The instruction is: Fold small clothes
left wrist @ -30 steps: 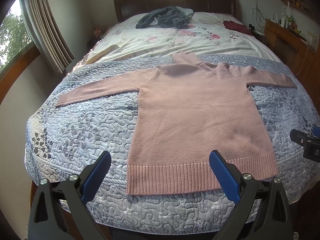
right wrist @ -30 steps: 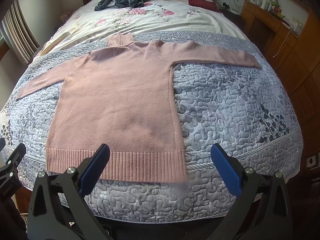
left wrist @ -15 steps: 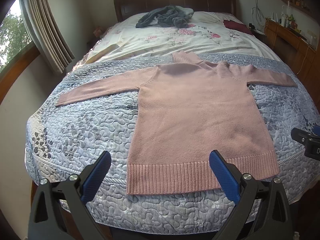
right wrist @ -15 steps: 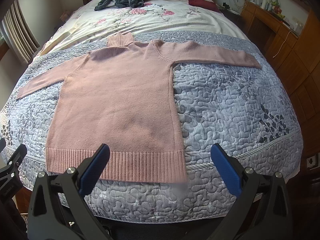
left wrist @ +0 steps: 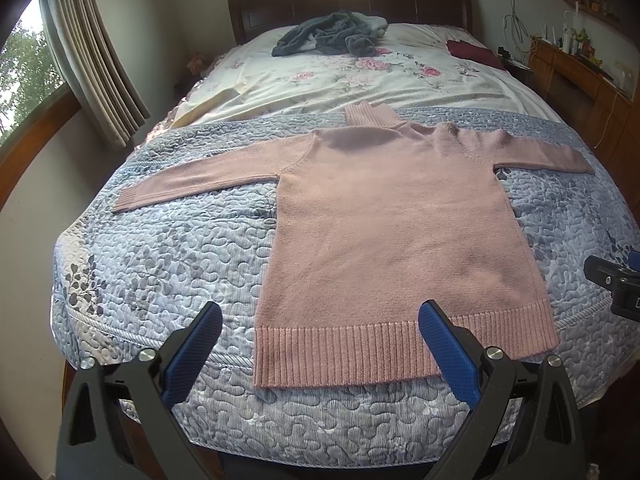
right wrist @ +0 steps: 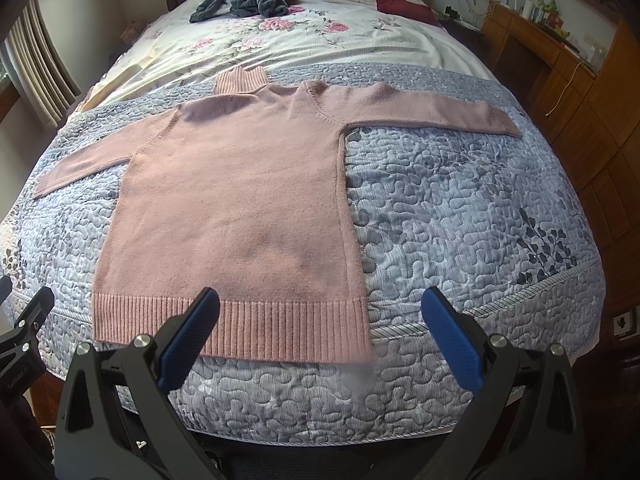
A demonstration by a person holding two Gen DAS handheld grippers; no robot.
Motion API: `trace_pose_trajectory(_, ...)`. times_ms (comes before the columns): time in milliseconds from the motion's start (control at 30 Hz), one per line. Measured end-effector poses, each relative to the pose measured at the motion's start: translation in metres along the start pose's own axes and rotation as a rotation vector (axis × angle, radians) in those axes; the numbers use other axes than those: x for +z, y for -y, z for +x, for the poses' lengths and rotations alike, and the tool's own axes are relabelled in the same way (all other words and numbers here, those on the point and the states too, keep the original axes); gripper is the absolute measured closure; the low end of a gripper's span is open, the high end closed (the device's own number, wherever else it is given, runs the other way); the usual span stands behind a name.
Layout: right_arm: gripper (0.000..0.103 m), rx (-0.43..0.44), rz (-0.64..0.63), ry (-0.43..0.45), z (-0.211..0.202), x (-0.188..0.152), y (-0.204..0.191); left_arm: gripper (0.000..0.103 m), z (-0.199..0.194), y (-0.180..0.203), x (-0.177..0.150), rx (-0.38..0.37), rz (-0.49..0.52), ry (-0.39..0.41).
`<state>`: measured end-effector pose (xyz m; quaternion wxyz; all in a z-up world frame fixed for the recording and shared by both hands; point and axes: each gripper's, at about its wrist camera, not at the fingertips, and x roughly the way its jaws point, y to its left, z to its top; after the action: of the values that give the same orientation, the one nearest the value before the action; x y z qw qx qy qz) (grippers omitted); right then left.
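Observation:
A pink knit sweater [left wrist: 384, 224] [right wrist: 240, 200] lies flat on the bed's blue-grey quilt [left wrist: 168, 256] [right wrist: 460, 208], both sleeves spread out sideways and its ribbed hem toward me. My left gripper [left wrist: 320, 316] hovers open above the hem's left half, nothing between its blue pads. My right gripper [right wrist: 320, 300] is open too, over the hem's right corner. Each gripper's body shows at the edge of the other's view.
A dark grey garment heap [left wrist: 328, 36] and a dark red cloth [left wrist: 476, 52] lie far back on the floral sheet [left wrist: 360, 76]. A wooden dresser [right wrist: 560, 64] stands right of the bed, curtains [left wrist: 96, 64] and a window left. The quilt's front edge drops off just below the hem.
Both views have crept very slightly forward toward the sweater's hem. The sweater has not moved and both grippers stay open.

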<state>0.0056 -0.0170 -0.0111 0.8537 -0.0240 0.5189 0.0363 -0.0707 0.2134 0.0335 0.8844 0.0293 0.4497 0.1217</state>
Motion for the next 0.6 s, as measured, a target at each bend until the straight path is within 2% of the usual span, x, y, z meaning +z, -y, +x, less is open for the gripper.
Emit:
trace_pose_trajectory(233,0.003,0.009,-0.058,0.050,-0.022,-0.001,0.005,0.004,-0.018,-0.001,0.001,0.010,-0.024,0.018)
trace_pose_trajectory(400,0.003,-0.007,-0.071,0.087,-0.040,0.006,0.014,0.004,-0.024,0.003,0.011,-0.021,-0.019,0.064)
trace_pose_trajectory(600,0.003,0.039,-0.065,0.073,-0.027,0.036,0.031,0.004,-0.007,0.000,0.034,-0.046,-0.003,0.027)
